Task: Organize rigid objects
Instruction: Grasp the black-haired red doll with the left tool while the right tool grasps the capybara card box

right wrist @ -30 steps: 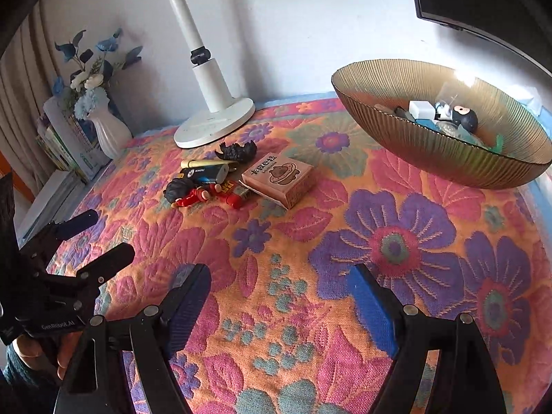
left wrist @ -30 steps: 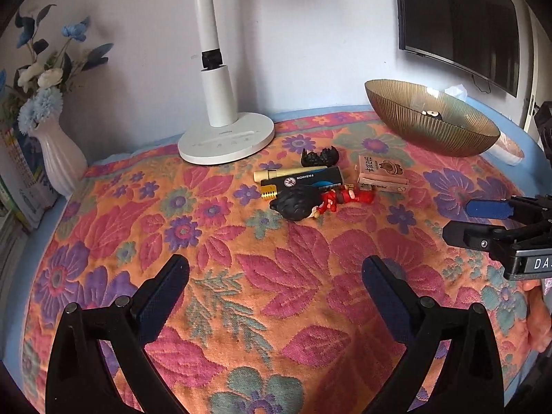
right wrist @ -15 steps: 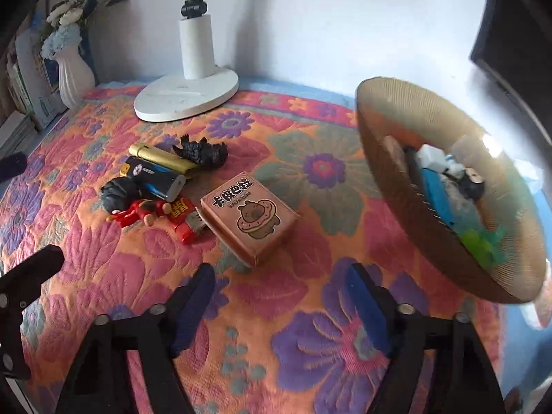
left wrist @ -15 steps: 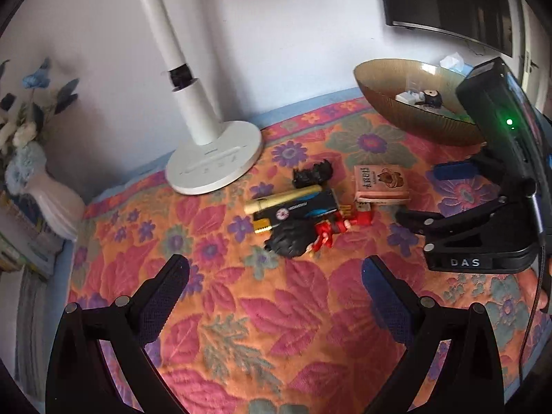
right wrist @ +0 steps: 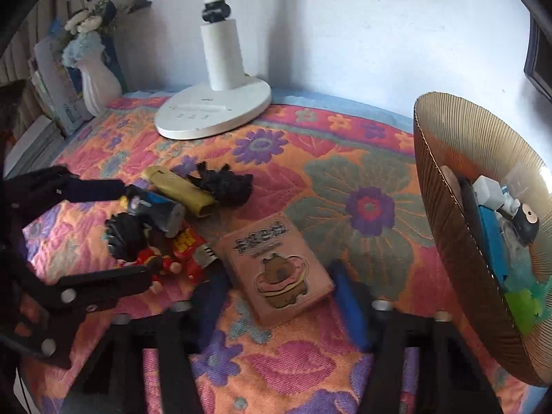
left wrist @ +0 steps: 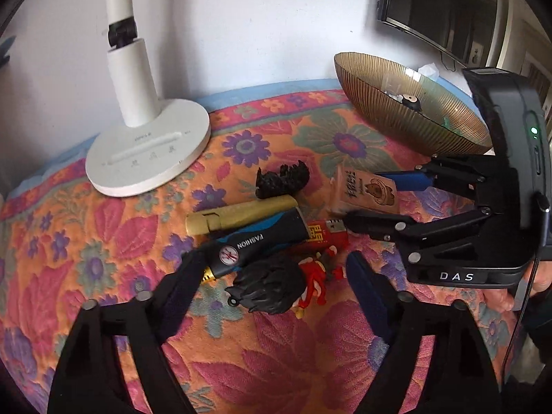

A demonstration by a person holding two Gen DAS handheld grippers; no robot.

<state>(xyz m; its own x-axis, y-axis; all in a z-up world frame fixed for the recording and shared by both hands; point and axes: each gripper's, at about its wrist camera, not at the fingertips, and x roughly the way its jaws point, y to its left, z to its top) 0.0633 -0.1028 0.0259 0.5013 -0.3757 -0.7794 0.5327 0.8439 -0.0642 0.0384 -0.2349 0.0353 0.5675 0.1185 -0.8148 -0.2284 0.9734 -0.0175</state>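
A cluster of small objects lies mid-cloth: a black-haired red figurine, a black-blue "FASHION" tube, a gold tube, a red lighter, a black spiky toy and a pink capybara box. My left gripper is open, its fingers on either side of the figurine. My right gripper is open around the near end of the box. The figurine also shows in the right wrist view. The amber bowl holds several items.
A white lamp base stands at the back left of the floral cloth. A white vase with flowers and books stand at the far left. A dark screen hangs on the wall.
Both grippers moved forward and down toward the cluster. The left one now straddles the figurine; the right one now straddles the pink box. Both stay open.
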